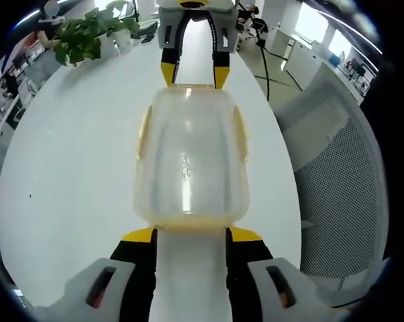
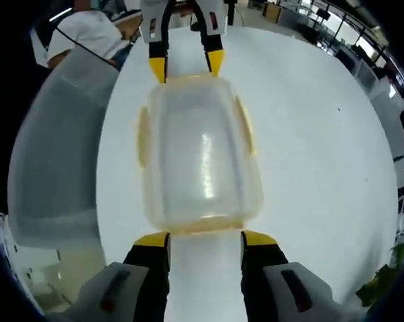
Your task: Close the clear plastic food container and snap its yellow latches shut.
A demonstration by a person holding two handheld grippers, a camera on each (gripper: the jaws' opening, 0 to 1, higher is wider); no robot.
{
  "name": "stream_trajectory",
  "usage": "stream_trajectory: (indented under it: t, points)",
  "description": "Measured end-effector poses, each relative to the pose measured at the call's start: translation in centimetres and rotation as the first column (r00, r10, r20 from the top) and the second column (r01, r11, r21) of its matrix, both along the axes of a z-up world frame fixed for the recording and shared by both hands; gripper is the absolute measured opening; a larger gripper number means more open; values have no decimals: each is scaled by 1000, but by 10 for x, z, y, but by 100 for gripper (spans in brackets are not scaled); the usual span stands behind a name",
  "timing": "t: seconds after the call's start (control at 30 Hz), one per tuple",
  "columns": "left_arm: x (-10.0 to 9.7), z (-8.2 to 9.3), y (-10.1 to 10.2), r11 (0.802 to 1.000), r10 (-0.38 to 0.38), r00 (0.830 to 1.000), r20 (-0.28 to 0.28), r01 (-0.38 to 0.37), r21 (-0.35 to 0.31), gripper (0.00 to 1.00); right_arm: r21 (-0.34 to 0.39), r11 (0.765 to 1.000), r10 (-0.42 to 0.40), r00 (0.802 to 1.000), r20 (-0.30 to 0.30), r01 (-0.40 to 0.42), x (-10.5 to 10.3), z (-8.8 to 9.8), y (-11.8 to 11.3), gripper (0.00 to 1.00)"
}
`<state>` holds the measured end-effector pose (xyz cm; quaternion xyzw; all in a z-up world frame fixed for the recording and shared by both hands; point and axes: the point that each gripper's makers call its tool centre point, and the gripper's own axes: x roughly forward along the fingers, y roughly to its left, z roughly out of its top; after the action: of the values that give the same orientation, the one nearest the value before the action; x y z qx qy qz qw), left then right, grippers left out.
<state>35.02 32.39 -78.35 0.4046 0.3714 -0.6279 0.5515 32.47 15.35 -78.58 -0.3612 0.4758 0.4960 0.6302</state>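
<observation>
The clear plastic container (image 1: 190, 161) lies on the white table (image 1: 68, 174) with its lid on, between my two grippers. Its yellow side latches (image 1: 143, 134) sit along both long edges. My left gripper (image 1: 192, 235) is open, its yellow tips at the container's near end. Facing it at the far end is the right gripper (image 1: 194, 72). In the right gripper view the container (image 2: 200, 157) and a side latch (image 2: 245, 127) show again. There my right gripper (image 2: 205, 239) is open with its tips at the near end, and the left gripper (image 2: 186, 65) stands at the far end.
A potted plant (image 1: 88, 33) stands at the table's far left corner. A grey mesh chair (image 1: 336, 174) is close by the table's right edge, seen also as a chair back (image 2: 54, 154). Bare white tabletop (image 2: 323, 147) lies on both long sides of the container.
</observation>
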Motion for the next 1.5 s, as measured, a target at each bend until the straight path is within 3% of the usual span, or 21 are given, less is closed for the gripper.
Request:
stream_trajectory:
  t: [0.47,0.53,0.6,0.63,0.87,1.03,1.17,1.27,1.33,1.47,1.5]
  points:
    - [0,2,-2,1000,17,1000,1,-17,-14,43,-4,1000,-7,1000,-1,7,-3,2,-2,42]
    - [1,3,-2,999,38,999,4,-38,-13,43,39,997,-60,998,-31,61,-5,5,2,42]
    - [1,5,-7,993,110,993,-35,-111,-44,42,42,996,-81,996,-40,83,-4,6,1,41]
    - [3,1,-3,994,108,994,-24,-108,-16,42,38,996,-82,996,-38,83,-5,6,0,41]
    - [2,0,1,992,123,992,-26,-123,3,43,47,993,-103,994,-43,105,-7,8,-1,42]
    - [6,6,7,981,192,980,-46,-192,0,42,85,982,-165,985,-58,170,-5,13,-1,42]
    - [8,16,5,945,315,941,-120,-323,-53,40,136,966,-216,975,-57,222,-1,18,1,42]
    - [13,22,6,909,389,904,-177,-408,-85,36,157,940,-290,952,-98,302,-1,21,1,41]
    - [17,25,6,888,427,885,-187,-449,-99,35,159,943,-284,955,-82,293,2,22,1,40]
    - [16,28,5,812,530,799,-286,-575,-99,37,180,913,-353,930,-108,367,8,27,4,42]
    - [16,28,5,788,559,767,-314,-609,-87,36,177,908,-367,924,-106,380,10,28,3,43]
